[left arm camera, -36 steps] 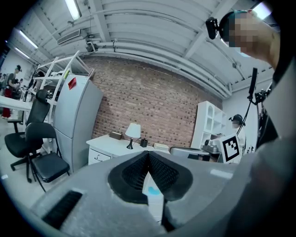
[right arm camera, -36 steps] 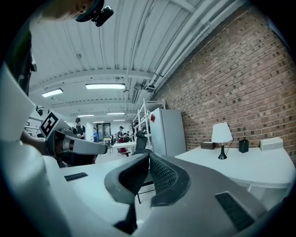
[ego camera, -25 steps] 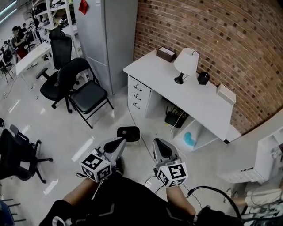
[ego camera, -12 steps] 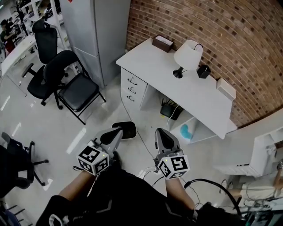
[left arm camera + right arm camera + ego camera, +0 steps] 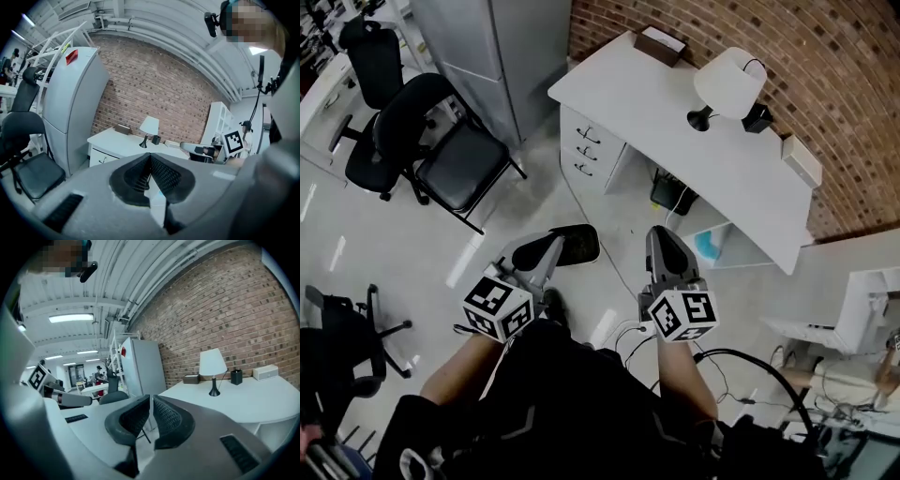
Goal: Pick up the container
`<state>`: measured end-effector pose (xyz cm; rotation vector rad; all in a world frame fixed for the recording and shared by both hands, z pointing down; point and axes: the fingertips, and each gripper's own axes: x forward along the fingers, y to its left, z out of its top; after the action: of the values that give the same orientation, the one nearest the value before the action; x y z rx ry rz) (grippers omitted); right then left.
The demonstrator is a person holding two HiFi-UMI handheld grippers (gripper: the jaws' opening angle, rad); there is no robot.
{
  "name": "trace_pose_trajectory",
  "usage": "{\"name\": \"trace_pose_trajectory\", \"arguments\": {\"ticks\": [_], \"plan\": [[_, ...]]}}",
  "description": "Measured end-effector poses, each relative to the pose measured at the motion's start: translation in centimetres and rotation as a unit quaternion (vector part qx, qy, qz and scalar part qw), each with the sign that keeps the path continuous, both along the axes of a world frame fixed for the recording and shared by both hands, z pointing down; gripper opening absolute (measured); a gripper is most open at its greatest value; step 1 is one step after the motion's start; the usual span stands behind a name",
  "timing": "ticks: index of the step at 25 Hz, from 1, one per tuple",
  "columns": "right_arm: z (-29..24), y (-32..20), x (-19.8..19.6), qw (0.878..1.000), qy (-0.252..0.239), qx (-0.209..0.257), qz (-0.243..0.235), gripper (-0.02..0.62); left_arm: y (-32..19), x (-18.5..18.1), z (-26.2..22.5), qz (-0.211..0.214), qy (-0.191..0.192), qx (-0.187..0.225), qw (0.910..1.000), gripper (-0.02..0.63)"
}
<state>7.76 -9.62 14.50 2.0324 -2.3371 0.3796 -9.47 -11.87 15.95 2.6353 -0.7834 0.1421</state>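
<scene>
Desk (image 5: 647,94) nearer — two closed, empty: left gripper (image 5: 555,244), right gripper (image 5: 661,234).

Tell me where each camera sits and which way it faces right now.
Head view: on the person's head, looking steeply down at the floor and white desk; forearms, left gripper and right gripper show.
Left gripper view: rides the left gripper, looks along its shut jaws toward the brick wall; right gripper at right.
Right gripper view: rides the right gripper, along its shut jaws; left gripper at left.
Shared: both gripper views show the desk and lamp.
</scene>
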Motion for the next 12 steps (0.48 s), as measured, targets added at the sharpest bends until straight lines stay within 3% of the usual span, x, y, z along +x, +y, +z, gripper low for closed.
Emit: {"name": "trace_pose_trajectory", "arguments": {"ticks": [3, 8, 12], "plan": [[1.5, -2.3, 1.0, 1.000, -0.002, -0.017, 0.020, 0.011, -2.7, 0.4, 1.6, 0.004, -0.005, -0.012, 0.9999, 0.005], [5.0, -4.3, 1.6, 0.999, -0.008, -0.035, -0.016, 0.011, -4.9, 2.3, 5.8, 0.013, -0.021, -0.041, 0.9989, 0.005], [9.5, -5.8, 3.9, 0.998, -0.042, -0.051, -0.012, 0.012, -4.9, 4.2, 11.4, 0.019, -0.065, -0.076, 0.9948, 0.005]]}}
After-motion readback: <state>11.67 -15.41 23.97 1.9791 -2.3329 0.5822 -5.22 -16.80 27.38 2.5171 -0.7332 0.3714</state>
